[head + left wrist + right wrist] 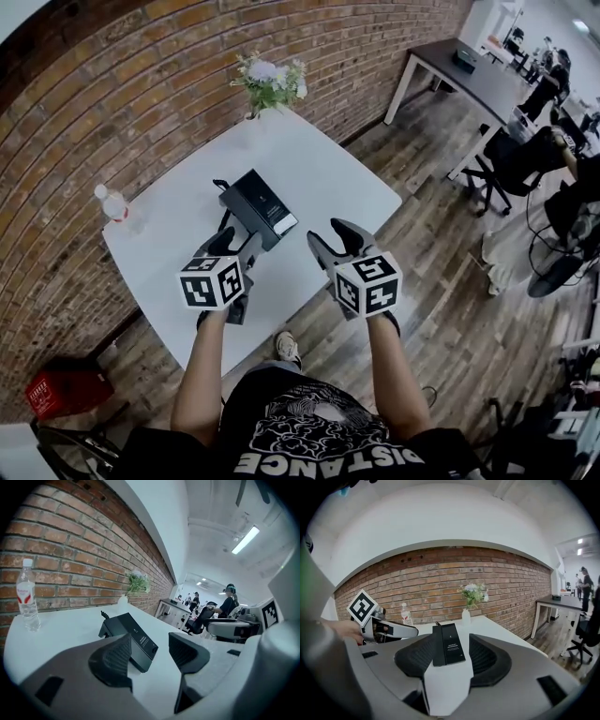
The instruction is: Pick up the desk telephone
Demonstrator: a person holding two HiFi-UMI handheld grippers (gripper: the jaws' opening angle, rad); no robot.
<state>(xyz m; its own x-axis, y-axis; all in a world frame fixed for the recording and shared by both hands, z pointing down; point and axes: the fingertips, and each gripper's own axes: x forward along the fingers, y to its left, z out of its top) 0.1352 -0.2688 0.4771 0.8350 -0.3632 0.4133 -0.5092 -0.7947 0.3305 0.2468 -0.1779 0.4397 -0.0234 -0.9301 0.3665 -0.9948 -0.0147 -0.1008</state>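
Note:
The desk telephone (258,208) is a flat black unit lying on the white table (319,169), with a cord end sticking up at its far side. My left gripper (236,246) hovers just short of its near left corner, jaws open and empty. In the left gripper view the telephone (133,639) lies just beyond the open left gripper (150,653). My right gripper (330,239) is to the right of the telephone, apart from it, also open. In the right gripper view the telephone (449,644) shows through the gap of the right gripper (451,660), farther ahead and untouched.
A water bottle (112,204) stands at the table's left corner and a vase of flowers (272,82) at the far corner against the brick wall. A red crate (66,389) sits on the floor at left. Office chairs (511,159) and another desk (469,75) are to the right.

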